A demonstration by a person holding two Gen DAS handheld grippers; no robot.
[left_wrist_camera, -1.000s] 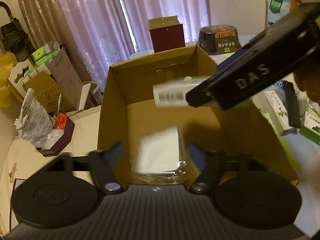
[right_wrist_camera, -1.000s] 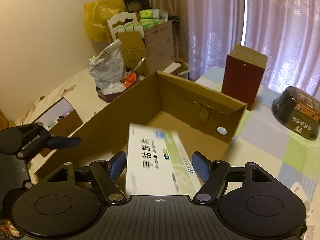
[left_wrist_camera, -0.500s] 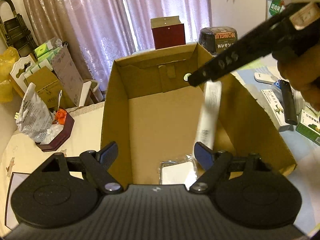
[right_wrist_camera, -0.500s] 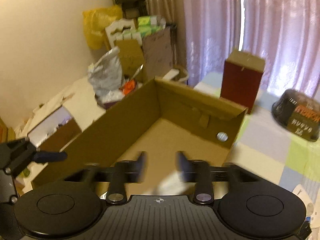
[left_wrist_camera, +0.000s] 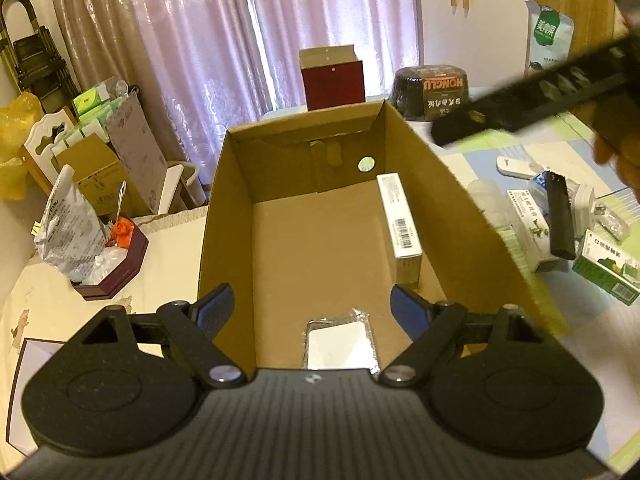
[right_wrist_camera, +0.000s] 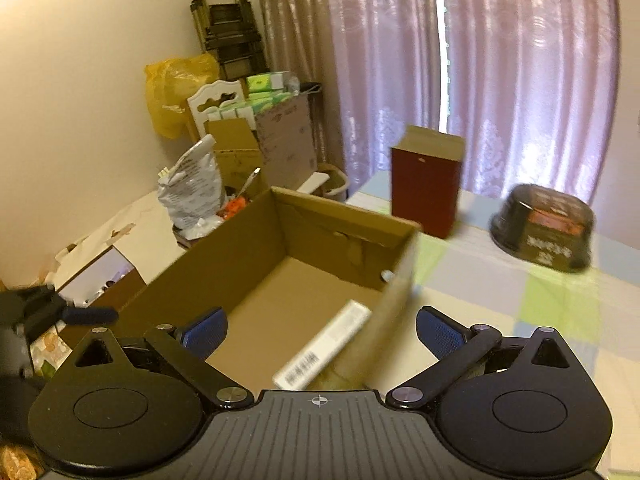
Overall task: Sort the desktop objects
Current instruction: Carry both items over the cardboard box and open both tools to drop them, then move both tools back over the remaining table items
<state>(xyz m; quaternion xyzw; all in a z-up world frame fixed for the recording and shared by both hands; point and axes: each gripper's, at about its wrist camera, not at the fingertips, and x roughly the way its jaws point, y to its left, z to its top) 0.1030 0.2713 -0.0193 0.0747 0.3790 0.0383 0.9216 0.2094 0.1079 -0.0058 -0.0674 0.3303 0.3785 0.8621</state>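
Both jaws gape empty above the medicine box (left_wrist_camera: pixel 401 220) in the carton (left_wrist_camera: pixel 472 216).

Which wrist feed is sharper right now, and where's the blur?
Left wrist view: sharp on the cardboard box and white carton; only the right gripper's arm at top right smears. Right wrist view: softer overall, the black bowl and carton blurred.

i see the open cardboard box (left_wrist_camera: pixel 224 216) holding two items — a long white medicine carton (left_wrist_camera: pixel 400 216) on edge against its right wall, and a flat white plastic-wrapped packet (left_wrist_camera: pixel 340 344) on the floor at the near end.
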